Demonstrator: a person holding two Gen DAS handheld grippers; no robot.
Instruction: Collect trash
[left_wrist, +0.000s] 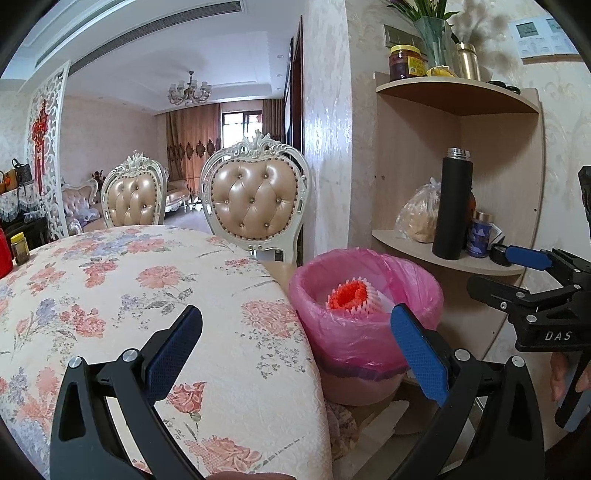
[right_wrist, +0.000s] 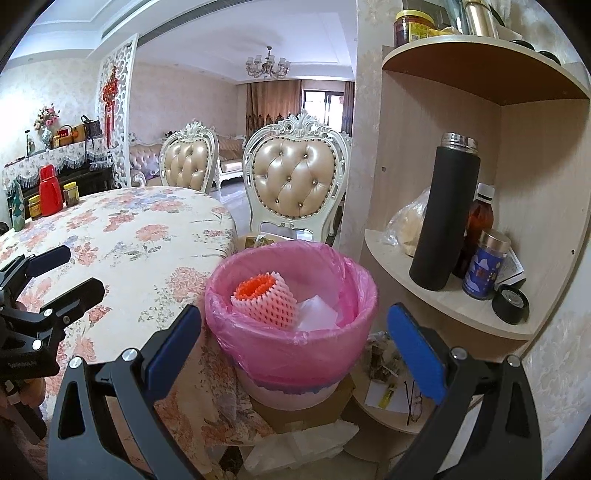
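A bin lined with a pink bag (left_wrist: 364, 328) (right_wrist: 291, 350) stands beside the table's right edge. Inside lie an orange and white foam fruit net (left_wrist: 349, 297) (right_wrist: 264, 301) and some white paper (right_wrist: 317, 314). My left gripper (left_wrist: 295, 350) is open, over the table's edge just left of the bin, with nothing between its fingers. My right gripper (right_wrist: 293, 349) is open too, its blue pads on either side of the bin in the right wrist view, holding nothing. The right gripper (left_wrist: 532, 273) also shows at the right edge of the left wrist view, and the left gripper (right_wrist: 55, 273) shows at the left of the right wrist view.
A floral tablecloth covers the table (left_wrist: 129, 295) (right_wrist: 140, 236). Two tufted chairs (left_wrist: 255, 203) (right_wrist: 295, 181) stand behind it. A corner shelf (right_wrist: 443, 299) holds a black flask (right_wrist: 443, 218), jars and a bag. A red flask (right_wrist: 50, 190) and jars stand at the table's far left.
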